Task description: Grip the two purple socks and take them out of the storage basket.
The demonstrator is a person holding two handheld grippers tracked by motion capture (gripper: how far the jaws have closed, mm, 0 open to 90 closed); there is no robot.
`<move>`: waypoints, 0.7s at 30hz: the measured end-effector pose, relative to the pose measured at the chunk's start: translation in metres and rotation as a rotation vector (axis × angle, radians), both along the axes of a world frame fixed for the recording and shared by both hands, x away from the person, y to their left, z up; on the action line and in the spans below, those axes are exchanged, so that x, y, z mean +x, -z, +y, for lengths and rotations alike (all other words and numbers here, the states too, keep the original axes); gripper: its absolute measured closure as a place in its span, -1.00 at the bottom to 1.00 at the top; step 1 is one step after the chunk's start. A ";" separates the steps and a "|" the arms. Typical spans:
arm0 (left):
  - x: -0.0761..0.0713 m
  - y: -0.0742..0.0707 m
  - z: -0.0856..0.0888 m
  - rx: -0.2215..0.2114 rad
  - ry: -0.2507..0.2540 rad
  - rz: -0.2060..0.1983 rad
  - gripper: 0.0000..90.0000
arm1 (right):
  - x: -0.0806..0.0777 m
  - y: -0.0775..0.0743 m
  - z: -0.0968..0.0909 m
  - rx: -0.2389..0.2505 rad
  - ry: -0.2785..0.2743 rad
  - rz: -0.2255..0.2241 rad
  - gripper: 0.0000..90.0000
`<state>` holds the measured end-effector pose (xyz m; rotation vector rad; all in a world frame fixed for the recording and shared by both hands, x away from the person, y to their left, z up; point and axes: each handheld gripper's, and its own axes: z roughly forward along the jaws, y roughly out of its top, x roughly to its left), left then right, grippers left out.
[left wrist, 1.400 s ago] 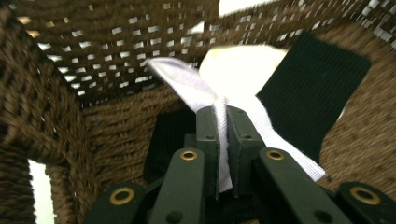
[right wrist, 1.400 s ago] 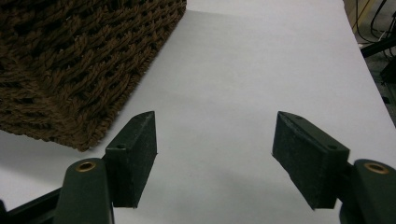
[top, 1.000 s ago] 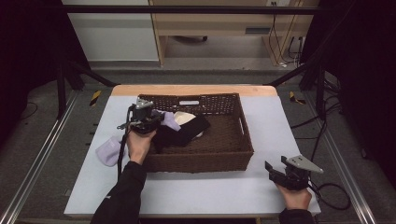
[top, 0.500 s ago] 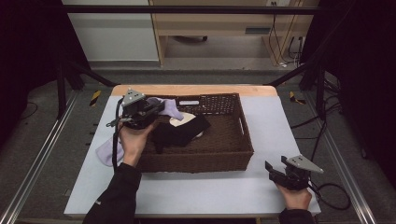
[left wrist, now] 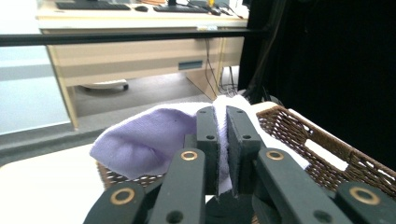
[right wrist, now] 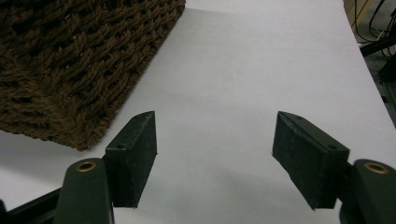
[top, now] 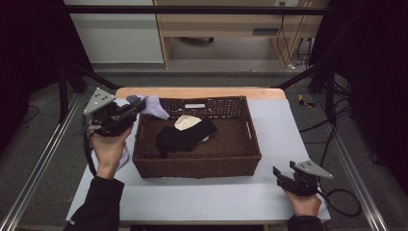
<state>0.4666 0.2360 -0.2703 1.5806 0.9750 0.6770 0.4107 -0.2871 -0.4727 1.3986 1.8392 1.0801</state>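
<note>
My left gripper (top: 136,107) is shut on a lilac and white sock (top: 153,106), held up over the far left corner of the brown wicker basket (top: 202,166). In the left gripper view the sock (left wrist: 144,140) is pinched between the two black jaws and bulges out to their left, with my left gripper (left wrist: 223,135) above the basket rim (left wrist: 327,149). Inside the basket lie a black sock (top: 185,137) and a cream sock (top: 186,121). My right gripper (top: 280,174) rests open at the table's front right corner; its jaws (right wrist: 215,154) stand wide with bare table between them.
A pale lilac cloth (top: 124,159) lies on the white table (top: 288,125) left of the basket, partly behind the left hand. The basket corner (right wrist: 79,70) is close on the right gripper's left. Metal rails run along both table sides; a desk stands beyond.
The left hand has risen and moved toward the far left with the sock, from over the basket's left side to above its far left corner. The right hand has stayed still.
</note>
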 end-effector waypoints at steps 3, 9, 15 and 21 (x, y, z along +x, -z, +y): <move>-0.008 -0.001 0.017 0.003 -0.032 -0.011 0.86 | 0.000 0.000 0.000 -0.001 0.000 -0.001 -0.32; -0.019 0.010 0.048 -0.002 -0.085 -0.004 0.86 | -0.001 0.000 0.001 0.004 0.002 0.006 -0.32; -0.025 0.034 0.076 -0.014 -0.126 0.035 0.86 | -0.001 0.000 0.000 0.001 0.004 0.007 -0.32; -0.029 0.069 0.096 0.014 -0.188 0.104 0.86 | -0.001 0.000 0.001 -0.002 0.004 0.009 -0.32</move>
